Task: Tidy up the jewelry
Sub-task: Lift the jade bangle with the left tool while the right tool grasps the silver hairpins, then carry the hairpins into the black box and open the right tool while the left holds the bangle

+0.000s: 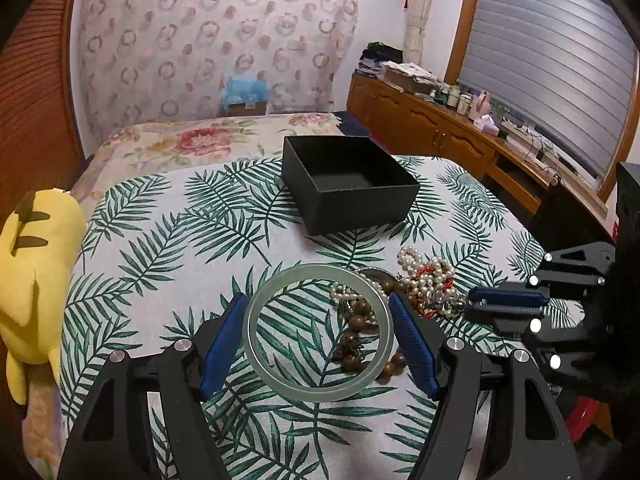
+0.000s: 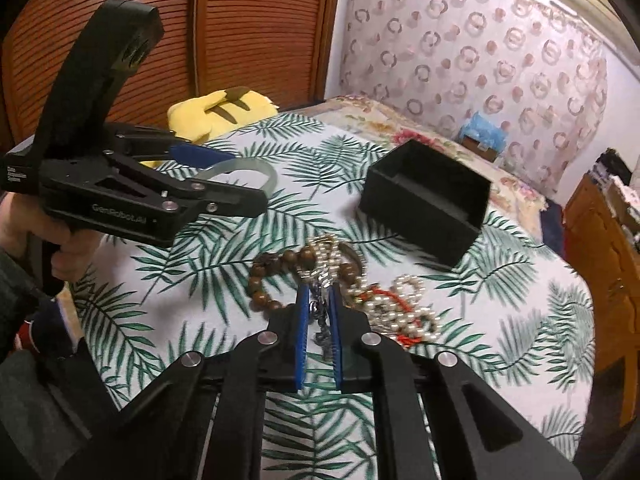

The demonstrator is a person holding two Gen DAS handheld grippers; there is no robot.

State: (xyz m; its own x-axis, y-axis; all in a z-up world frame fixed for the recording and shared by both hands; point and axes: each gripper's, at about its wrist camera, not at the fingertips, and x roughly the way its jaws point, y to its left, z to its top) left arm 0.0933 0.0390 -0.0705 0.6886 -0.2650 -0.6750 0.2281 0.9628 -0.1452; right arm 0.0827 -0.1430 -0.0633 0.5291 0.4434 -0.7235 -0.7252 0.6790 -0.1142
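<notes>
My left gripper (image 1: 318,316) is shut on a pale green jade bangle (image 1: 256,344) and holds it above the leaf-print cloth; the bangle also shows in the right wrist view (image 2: 256,170). My right gripper (image 2: 320,292) is shut on a silver chain (image 2: 320,316) at the near edge of a jewelry heap. The heap holds pearl strands (image 2: 404,300), a red cord and a brown wooden bead bracelet (image 2: 264,280). The heap also shows in the left wrist view (image 1: 428,280). An open, empty black box (image 1: 348,184) stands beyond the heap, and shows in the right wrist view (image 2: 428,196).
A yellow plush toy (image 1: 36,280) lies at the table's left edge. A flowered bed (image 1: 200,140) is behind the table. Wooden cabinets (image 1: 440,128) with clutter run along the right wall. A wooden slatted door (image 2: 240,32) is on the left.
</notes>
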